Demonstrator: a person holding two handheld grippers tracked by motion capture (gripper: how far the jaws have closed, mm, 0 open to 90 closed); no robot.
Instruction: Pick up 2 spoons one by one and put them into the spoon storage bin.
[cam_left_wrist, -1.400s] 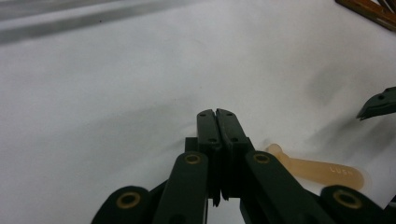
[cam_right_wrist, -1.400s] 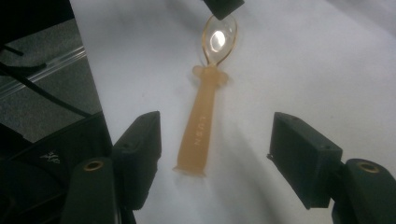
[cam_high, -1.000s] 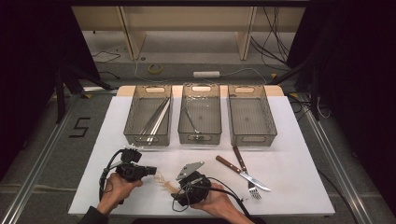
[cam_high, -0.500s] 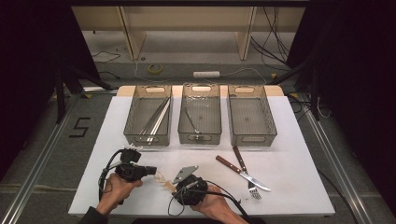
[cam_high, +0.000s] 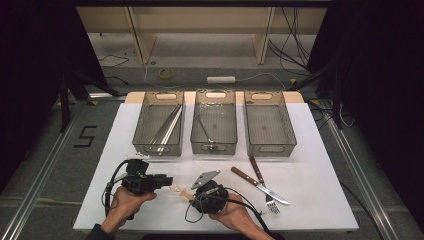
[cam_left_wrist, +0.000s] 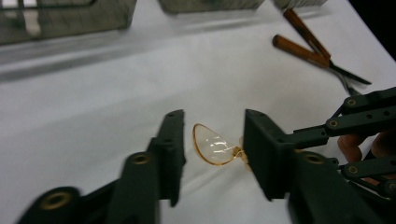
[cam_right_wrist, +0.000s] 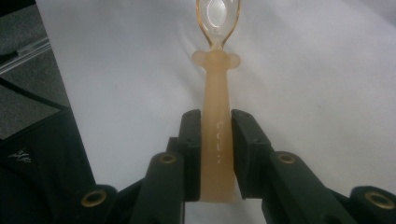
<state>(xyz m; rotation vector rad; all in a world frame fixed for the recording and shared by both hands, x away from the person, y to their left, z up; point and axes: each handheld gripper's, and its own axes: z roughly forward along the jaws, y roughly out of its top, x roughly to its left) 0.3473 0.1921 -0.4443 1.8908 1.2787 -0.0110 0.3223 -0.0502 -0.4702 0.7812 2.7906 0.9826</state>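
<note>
Near the table's (cam_high: 320, 150) front edge, the right tongs (cam_right_wrist: 215, 140) clamp a spoon's (cam_right_wrist: 215, 93) handle, having just been closing. Left tongs (cam_left_wrist: 212, 149), just opening, stand apart around its bowl, touching nothing. From above, the spoon is barely visible.

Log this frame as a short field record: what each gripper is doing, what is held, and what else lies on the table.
held item: translucent orange spoon
right gripper: jaws have just been closing, clamped on the spoon's handle
left gripper: jaws have just been opening, standing apart either side of the spoon's bowl
trays: three, side by side
left tray: long metal utensils
table: wooden-handled knife and fork, crossed
</note>
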